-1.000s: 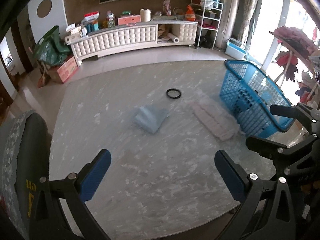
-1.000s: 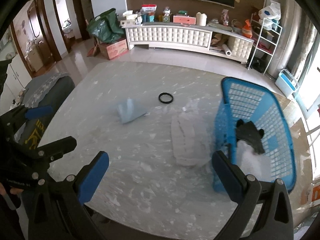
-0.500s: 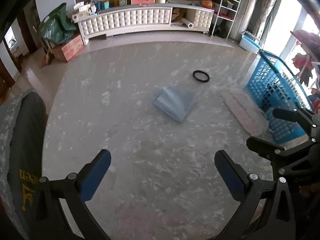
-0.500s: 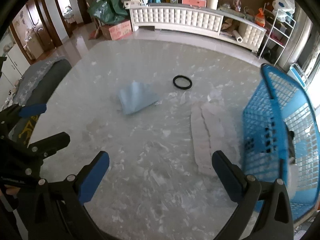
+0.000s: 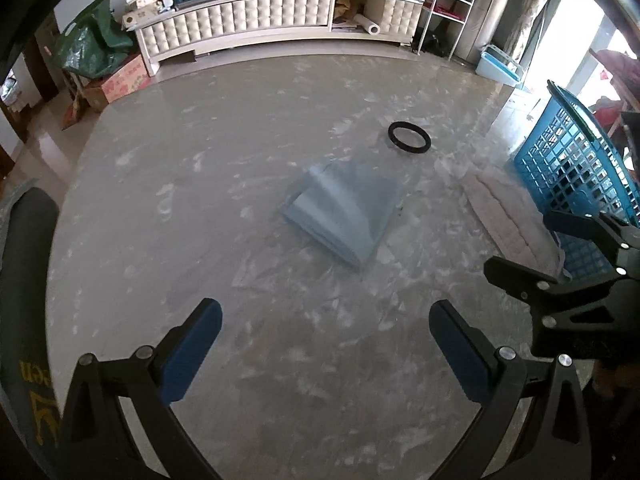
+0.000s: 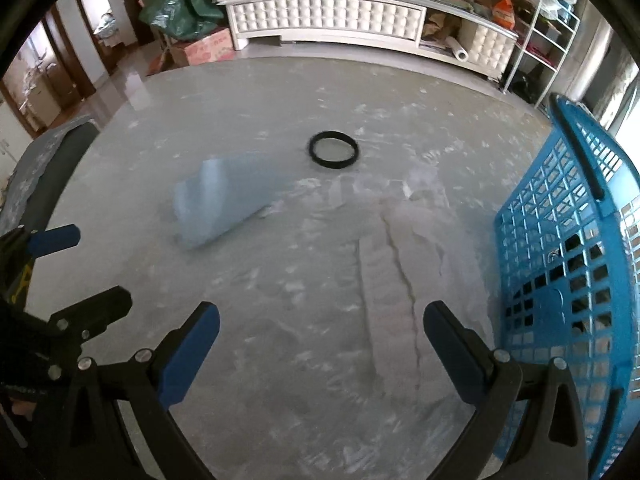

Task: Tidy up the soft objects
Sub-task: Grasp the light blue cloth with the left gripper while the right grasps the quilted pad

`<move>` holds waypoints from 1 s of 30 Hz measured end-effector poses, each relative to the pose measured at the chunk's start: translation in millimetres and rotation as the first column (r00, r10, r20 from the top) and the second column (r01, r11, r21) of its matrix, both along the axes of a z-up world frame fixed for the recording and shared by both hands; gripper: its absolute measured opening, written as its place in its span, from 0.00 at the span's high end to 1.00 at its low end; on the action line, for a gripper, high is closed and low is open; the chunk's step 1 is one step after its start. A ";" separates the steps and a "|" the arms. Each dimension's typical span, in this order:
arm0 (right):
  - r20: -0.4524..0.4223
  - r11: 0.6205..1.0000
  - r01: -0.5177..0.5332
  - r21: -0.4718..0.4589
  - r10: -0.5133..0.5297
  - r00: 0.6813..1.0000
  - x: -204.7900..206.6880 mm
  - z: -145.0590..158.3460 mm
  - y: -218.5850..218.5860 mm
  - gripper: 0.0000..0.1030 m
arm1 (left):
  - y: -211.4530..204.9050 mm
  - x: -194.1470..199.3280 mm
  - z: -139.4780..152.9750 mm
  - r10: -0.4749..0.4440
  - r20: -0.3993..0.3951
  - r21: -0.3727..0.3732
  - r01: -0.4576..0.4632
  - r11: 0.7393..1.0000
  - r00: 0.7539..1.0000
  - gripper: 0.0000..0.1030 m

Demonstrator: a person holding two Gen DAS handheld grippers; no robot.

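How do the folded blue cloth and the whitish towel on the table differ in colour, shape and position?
The folded blue cloth is pale blue; the whitish towel almost matches the marble table. The cloth is a compact, thick fold; the towel lies long and flat. The towel lies beside the blue basket; the cloth sits farther away. Both lie ungripped.

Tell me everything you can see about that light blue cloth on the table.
The blue cloth is a pale, smooth-looking fabric folded into a flat, roughly square stack, with layered edges showing along one side. It lies flat on the grey marbled table, near the middle. A black ring sits beyond it and a whitish towel lies off to one side, neither touching it. Both grippers, the left and the right, are open and well short of it.
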State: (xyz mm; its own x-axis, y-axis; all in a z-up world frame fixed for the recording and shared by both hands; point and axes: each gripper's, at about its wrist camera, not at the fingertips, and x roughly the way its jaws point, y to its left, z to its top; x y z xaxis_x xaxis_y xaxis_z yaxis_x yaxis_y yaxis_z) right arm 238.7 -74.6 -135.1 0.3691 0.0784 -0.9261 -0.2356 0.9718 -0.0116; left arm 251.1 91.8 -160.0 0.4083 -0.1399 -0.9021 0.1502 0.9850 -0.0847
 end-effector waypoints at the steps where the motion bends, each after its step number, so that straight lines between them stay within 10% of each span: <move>1: -0.008 1.000 0.012 -0.001 -0.012 1.000 3.8 -3.5 -2.8 0.01 | -1.5 3.0 -1.7 -0.004 -0.001 -0.005 0.004 1.000 1.000 0.00; 30: 0.006 0.996 0.061 -0.071 -0.061 0.998 1.8 -35.9 -33.9 0.75 | 0.4 36.0 -7.1 -0.054 0.011 -0.058 0.054 0.997 0.998 0.00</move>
State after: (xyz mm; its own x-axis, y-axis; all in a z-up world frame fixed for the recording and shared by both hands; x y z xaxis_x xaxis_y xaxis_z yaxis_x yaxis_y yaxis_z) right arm 240.5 -108.5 -171.0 0.3744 -0.0104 -0.9272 -0.1758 0.9810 -0.0820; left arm 287.1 92.2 -167.1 0.4075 -0.2143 -0.8877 0.2040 0.9689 -0.1402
